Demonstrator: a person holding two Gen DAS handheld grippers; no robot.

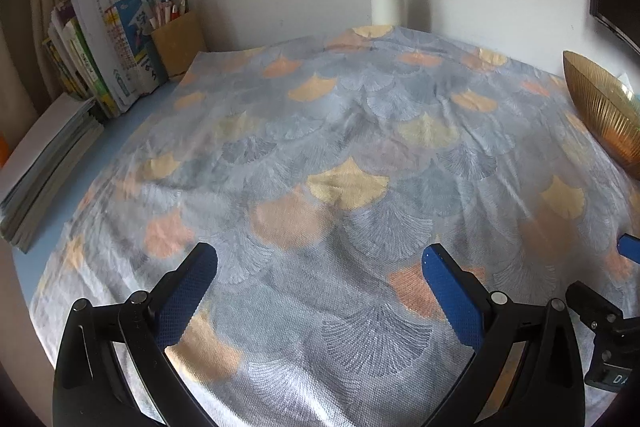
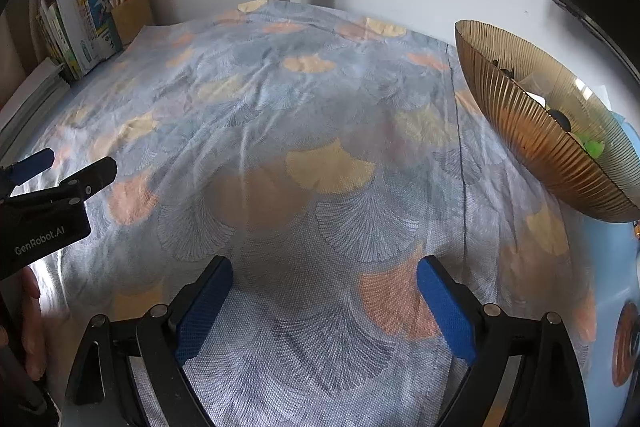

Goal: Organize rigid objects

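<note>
Both grippers, left [image 1: 320, 291] and right [image 2: 325, 301], gape wide, empty. Ribbed amber glass bowl [image 2: 532, 131] sits far right on the cloth (likely fragile, slick); take its rim.

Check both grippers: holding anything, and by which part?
Nothing held. Left gripper and right gripper are both open over the patterned cloth, nothing between the fingers.

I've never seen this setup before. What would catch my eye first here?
The fan-patterned cloth in blue, yellow and orange covers nearly the whole table. On its right edge sits a ribbed amber glass bowl holding a few small items. At the back left, upright books lean by a cardboard pen holder; both grippers are open.
</note>
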